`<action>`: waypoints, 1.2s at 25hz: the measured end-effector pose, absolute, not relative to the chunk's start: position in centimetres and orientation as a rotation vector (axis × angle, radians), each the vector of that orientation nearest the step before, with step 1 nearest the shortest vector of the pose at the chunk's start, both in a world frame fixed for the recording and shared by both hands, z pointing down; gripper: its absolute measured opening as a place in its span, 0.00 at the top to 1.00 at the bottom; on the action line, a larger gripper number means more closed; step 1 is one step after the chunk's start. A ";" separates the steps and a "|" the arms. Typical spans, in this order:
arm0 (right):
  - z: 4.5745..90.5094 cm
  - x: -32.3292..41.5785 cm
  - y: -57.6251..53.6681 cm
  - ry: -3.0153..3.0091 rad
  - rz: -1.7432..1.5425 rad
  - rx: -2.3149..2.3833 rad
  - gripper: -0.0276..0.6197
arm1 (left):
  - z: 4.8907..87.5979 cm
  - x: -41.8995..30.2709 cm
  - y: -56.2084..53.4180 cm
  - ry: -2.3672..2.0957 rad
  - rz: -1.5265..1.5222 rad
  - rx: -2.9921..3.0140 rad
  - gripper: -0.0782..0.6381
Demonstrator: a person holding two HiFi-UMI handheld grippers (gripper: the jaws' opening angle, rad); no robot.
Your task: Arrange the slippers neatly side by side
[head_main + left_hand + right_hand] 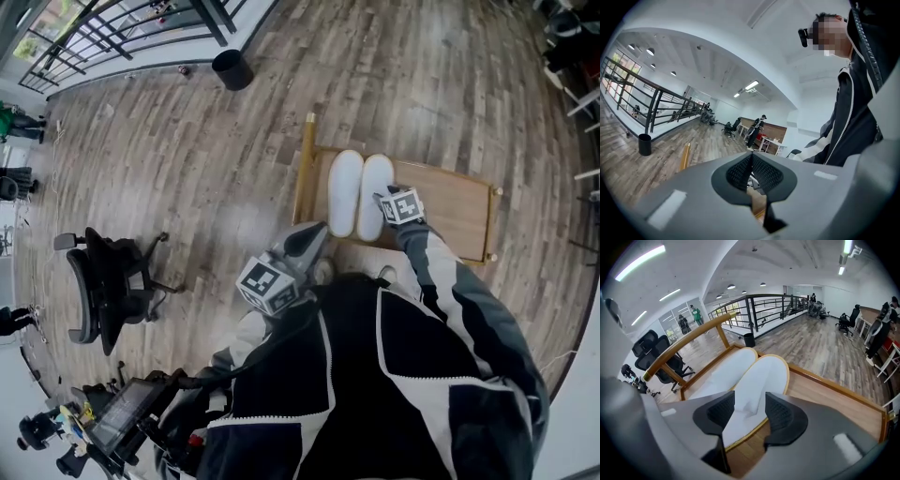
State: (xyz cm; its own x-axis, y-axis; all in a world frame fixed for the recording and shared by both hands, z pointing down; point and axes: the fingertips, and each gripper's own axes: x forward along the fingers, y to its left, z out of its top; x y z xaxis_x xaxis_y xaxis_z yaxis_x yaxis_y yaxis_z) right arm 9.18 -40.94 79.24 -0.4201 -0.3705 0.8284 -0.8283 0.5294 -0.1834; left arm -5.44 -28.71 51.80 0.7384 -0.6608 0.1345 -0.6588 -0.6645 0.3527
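Two white slippers [359, 193] are seen on a low wooden rack [459, 202] that stands on the plank floor [169, 169]. They lie side by side, touching along their long edges, with the toes pointing away from the person.

The right gripper [750, 404] is held steeply downward over the heel end of the right-hand slipper [764, 376]. Its jaws are spread apart. The soft upper is seen between the two pads, but it is not pressed by them, so nothing is grasped. The left gripper [751, 158] is kept near the body, about level, with its jaws clenched together on nothing.

The slippers are judged to be very light and soft (they look like thin hotel slippers with a cloth upper and a flat sole edged in tan). Such a thing can be expected to bend and sag when it is lifted by one end, and to slide easily on the smooth wood when it is pushed. If a correction is still needed, a pinch on the sole edge at the heel, or on the strap where the cloth is doubled, is thought the most secure. A hard squeeze is not needed, since nothing here appears fragile. The pair already looks nearly arranged.
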 end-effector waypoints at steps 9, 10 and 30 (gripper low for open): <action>68.2 8.4 -39.2 -2.327 0.757 1.062 0.67 | 50.1 -2.8 -29.0 -0.897 -0.048 2.644 0.86; 66.4 8.3 -38.8 -2.378 0.700 1.071 0.70 | 49.9 -2.4 -29.0 -0.883 -0.050 2.653 0.87; 51.2 10.3 -30.1 -2.749 0.308 1.225 0.95 | 49.5 0.4 -29.5 -0.764 -0.049 2.712 0.86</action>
